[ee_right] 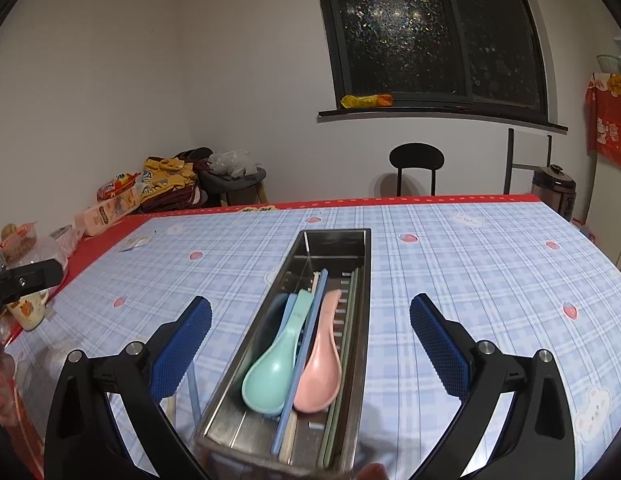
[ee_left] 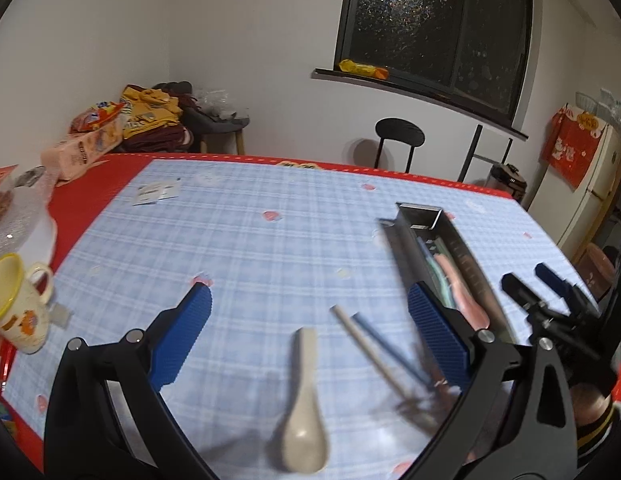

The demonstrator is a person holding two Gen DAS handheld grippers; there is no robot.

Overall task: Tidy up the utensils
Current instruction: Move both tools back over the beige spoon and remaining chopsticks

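Observation:
A beige ceramic spoon (ee_left: pixel 304 400) lies on the blue checked tablecloth between the wide jaws of my left gripper (ee_left: pixel 310 296), which is open and holds nothing. A white and a blue chopstick (ee_left: pixel 374 348) lie crossed just right of the spoon. The long steel utensil tray (ee_right: pixel 366 280) sits lengthwise under my right gripper (ee_right: pixel 310 308), also open and empty. Inside the tray lie a teal spoon (ee_right: pixel 270 376), a pink spoon (ee_right: pixel 320 372), a blue chopstick (ee_right: pixel 306 344) and more sticks. In the left wrist view the tray (ee_left: pixel 420 216) is at the right, with the right gripper (ee_left: pixel 532 280) beside it.
A yellow-rimmed mug (ee_left: pixel 18 304), a glass bowl (ee_left: pixel 18 216) and a tissue box (ee_left: pixel 82 152) crowd the table's left edge. Small packets (ee_left: pixel 156 192) lie near the far left. A black chair (ee_left: pixel 398 136) stands behind the table.

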